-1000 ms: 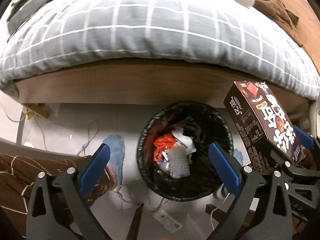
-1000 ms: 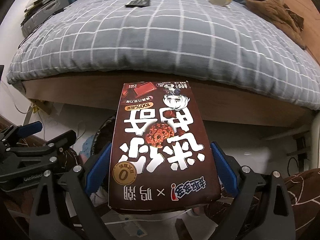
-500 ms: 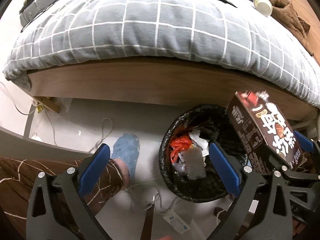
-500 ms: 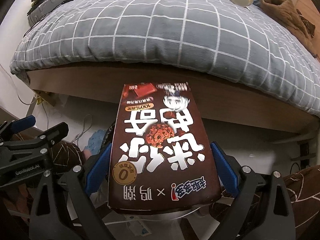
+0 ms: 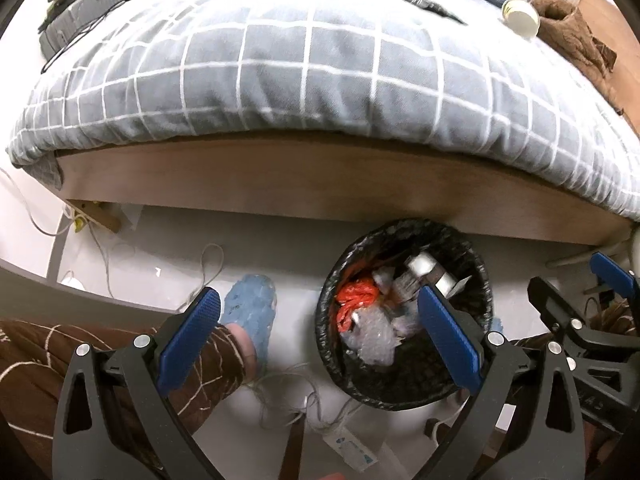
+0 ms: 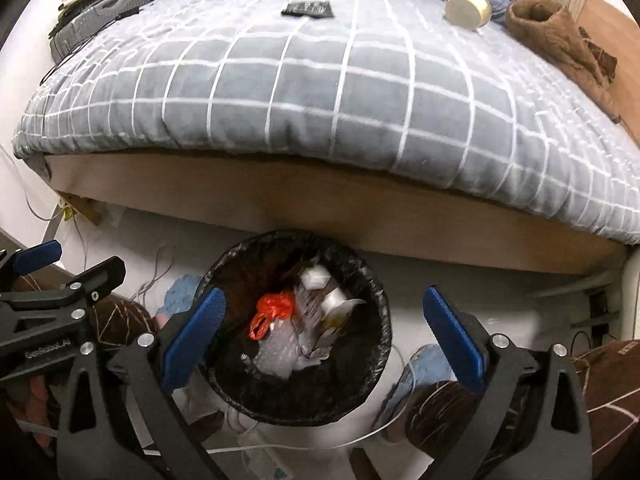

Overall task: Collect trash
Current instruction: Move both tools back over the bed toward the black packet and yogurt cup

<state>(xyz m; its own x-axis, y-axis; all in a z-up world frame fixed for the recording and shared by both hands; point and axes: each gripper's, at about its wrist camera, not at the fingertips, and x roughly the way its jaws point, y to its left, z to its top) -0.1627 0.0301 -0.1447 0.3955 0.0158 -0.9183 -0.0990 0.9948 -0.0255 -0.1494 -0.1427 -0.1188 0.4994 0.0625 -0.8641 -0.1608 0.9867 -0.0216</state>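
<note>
My right gripper (image 6: 322, 334) has just opened and stands empty over the bin (image 6: 296, 328), the brown box gone, probably inside among the blurred rubbish; left gripper (image 5: 320, 340) wide, empty.

The bin (image 6: 296, 360) stands on the floor (image 5: 168, 240) before the bed (image 6: 320, 92); a cup (image 6: 467, 8) lies on the bed.

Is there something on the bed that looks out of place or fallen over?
Yes. A paper cup lies on its side on the grey checked duvet, near a crumpled brown cloth. A dark flat wrapper also lies loose on the duvet. Both look like trash, not yet in the bin.
</note>
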